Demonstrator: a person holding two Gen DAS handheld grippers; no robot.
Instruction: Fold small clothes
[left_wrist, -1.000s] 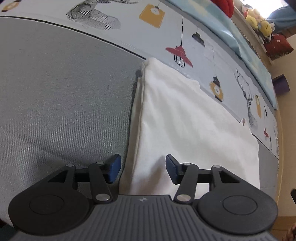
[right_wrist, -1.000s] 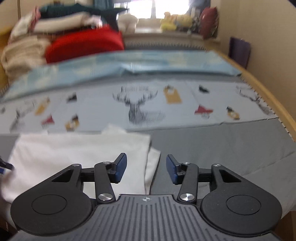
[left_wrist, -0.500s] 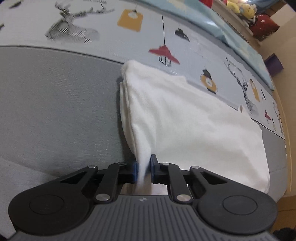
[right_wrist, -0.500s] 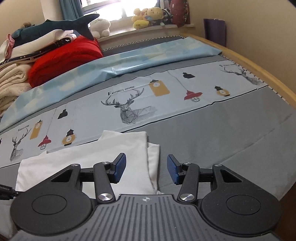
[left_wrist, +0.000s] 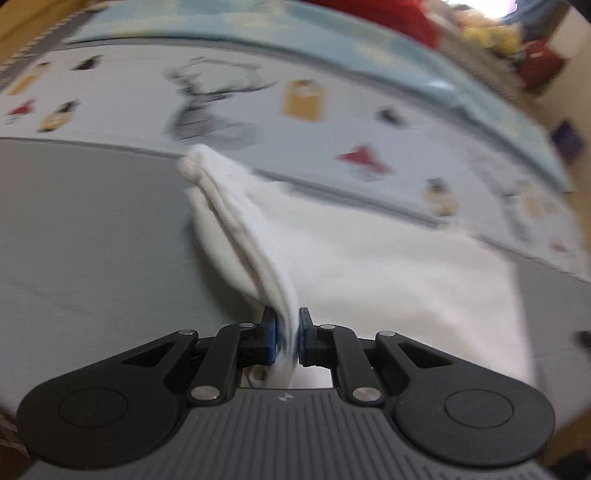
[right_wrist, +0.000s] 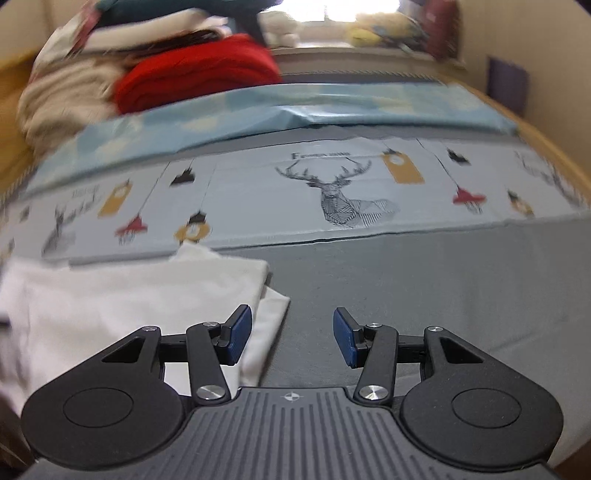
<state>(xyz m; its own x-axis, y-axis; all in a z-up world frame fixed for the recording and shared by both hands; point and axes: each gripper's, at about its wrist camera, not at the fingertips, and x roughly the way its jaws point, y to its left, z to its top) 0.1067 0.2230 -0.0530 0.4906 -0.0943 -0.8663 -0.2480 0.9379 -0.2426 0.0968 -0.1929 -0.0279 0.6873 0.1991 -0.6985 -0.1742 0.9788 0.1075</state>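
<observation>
A folded white garment (left_wrist: 388, 266) lies on the grey bed sheet (left_wrist: 92, 240). My left gripper (left_wrist: 287, 334) pinches its near left edge, and its jaws are still closing with the cloth between the blue pads. The gripped edge rises off the sheet as a ridge running away from me. In the right wrist view the white garment (right_wrist: 129, 295) lies at the lower left. My right gripper (right_wrist: 292, 334) stands open just above its right edge: the left fingertip (right_wrist: 240, 328) is over the cloth, the right one over bare sheet. Nothing is between its pads.
Behind the garment runs a pale printed band with deer and lamps (right_wrist: 343, 195), then a light blue cover (right_wrist: 295, 110). A heap of red and cream clothes (right_wrist: 195, 81) sits at the back left. The wooden bed edge (right_wrist: 554, 155) curves along the right.
My left gripper shut on the garment's left edge and lifted it, so the cloth now stands up in a ridge. The right gripper shifted sideways along the bed and stayed open.
</observation>
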